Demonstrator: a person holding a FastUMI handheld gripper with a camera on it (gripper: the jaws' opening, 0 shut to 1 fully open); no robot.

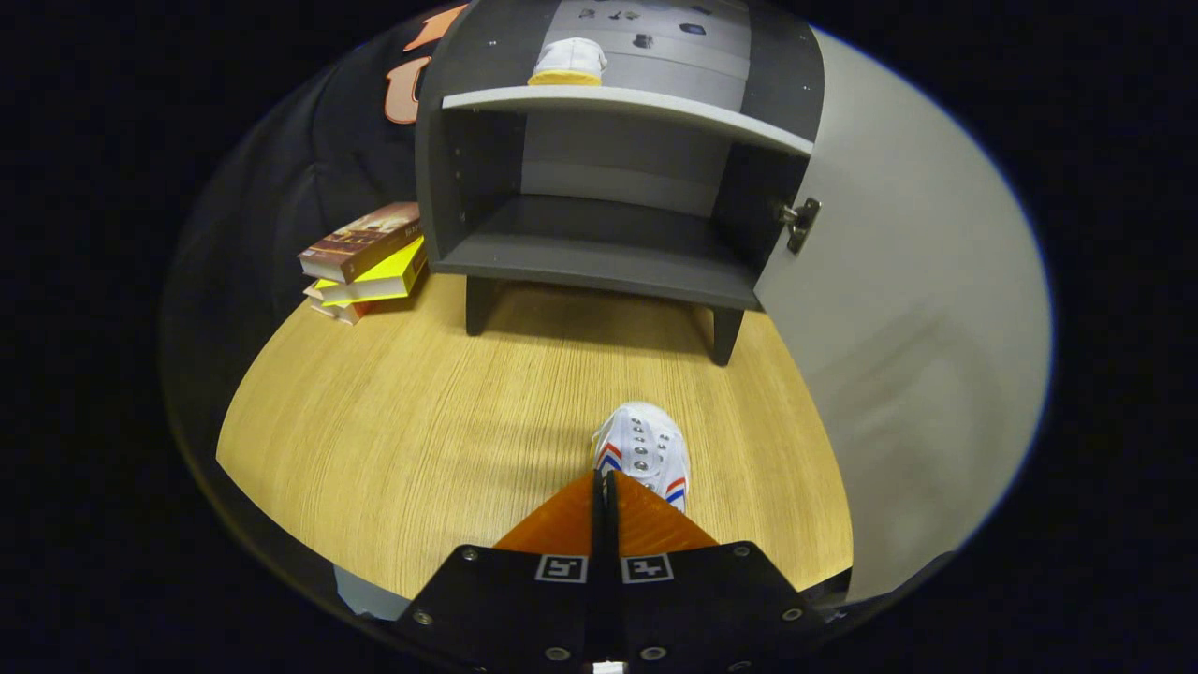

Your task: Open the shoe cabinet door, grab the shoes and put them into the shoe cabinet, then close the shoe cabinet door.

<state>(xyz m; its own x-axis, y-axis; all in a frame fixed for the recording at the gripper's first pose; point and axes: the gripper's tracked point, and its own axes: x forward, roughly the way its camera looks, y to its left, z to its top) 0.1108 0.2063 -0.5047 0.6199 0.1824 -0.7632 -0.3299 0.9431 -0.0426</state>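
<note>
Just ahead of closed claw (pixel 604 479), white shoe (pixel 644 451), touching

My gripper (pixel 605 479) has its fingers pressed together, nothing between them, and a sneaker (pixel 644 453) lies on the bench (pixel 412 440) just ahead of their tips, partly hidden under them, a little to the right. Beyond the sneaker, at the back of the bench, stands the shoe cabinet (pixel 608 178) on short legs. Its door (pixel 898 356) is swung open on the right, hinged at the cabinet's right side and reaching toward me alongside the sneaker. A second shoe (pixel 569 62) sits on the cabinet's upper shelf (pixel 636 105), toward the left. To the left of the cabinet, touching or just beside its side wall, a stack of books (pixel 365 262) rests on the bench.
</note>
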